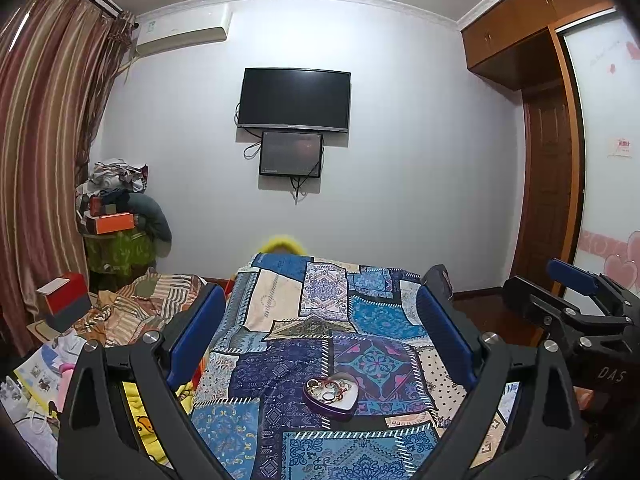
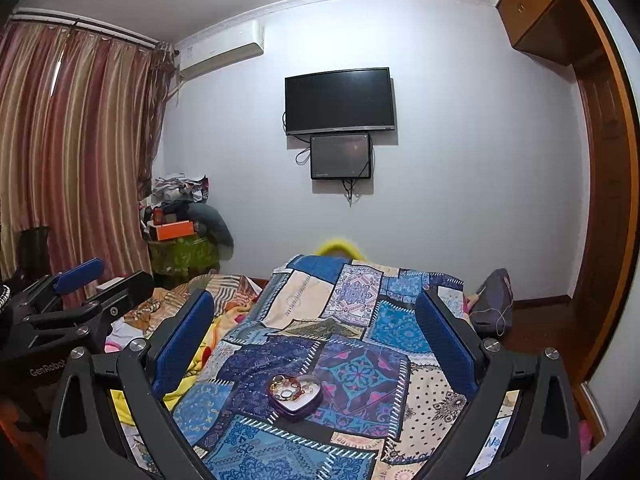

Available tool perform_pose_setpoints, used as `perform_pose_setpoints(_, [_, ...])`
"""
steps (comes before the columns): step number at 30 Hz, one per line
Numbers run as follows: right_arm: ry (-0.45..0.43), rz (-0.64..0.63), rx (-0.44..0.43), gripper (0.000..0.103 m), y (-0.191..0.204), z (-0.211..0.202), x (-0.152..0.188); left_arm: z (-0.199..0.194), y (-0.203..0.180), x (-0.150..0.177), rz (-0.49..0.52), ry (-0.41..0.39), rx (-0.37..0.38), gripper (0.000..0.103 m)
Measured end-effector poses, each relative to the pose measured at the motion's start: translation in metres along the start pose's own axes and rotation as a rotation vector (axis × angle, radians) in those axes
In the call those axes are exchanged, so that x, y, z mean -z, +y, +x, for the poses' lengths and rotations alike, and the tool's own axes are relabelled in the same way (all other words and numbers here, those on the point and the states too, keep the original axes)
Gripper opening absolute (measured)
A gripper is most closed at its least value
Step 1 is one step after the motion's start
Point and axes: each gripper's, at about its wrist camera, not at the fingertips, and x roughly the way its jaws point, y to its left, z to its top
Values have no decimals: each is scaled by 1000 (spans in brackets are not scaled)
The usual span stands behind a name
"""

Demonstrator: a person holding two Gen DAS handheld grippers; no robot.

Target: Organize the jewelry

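Observation:
A purple heart-shaped tin (image 1: 331, 397) lies open on the blue patchwork bedspread (image 1: 320, 300). It holds several gold rings, bangles and a red cord bracelet. My left gripper (image 1: 316, 320) is open and empty, raised above the bed with the tin low between its blue fingers (image 1: 192, 328). In the right wrist view the same tin (image 2: 295, 394) sits low in the middle on the bedspread (image 2: 360, 300), and my right gripper (image 2: 316, 320) is also open and empty above it. Each gripper shows at the edge of the other's view: the right one (image 1: 576, 300) and the left one (image 2: 72, 292).
A striped blanket (image 1: 144, 304), a red and grey box (image 1: 66, 300) and papers clutter the left side of the bed. A pile of clothes and an orange box (image 1: 114, 222) stands in the corner by the curtain. A TV (image 1: 294, 100) hangs ahead; a wardrobe (image 1: 548, 160) is right.

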Motion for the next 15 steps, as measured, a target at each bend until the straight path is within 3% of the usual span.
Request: perform_pose_setpoints(15, [5, 9, -2, 100, -3, -1, 0, 3, -1, -2, 2, 12, 5, 97])
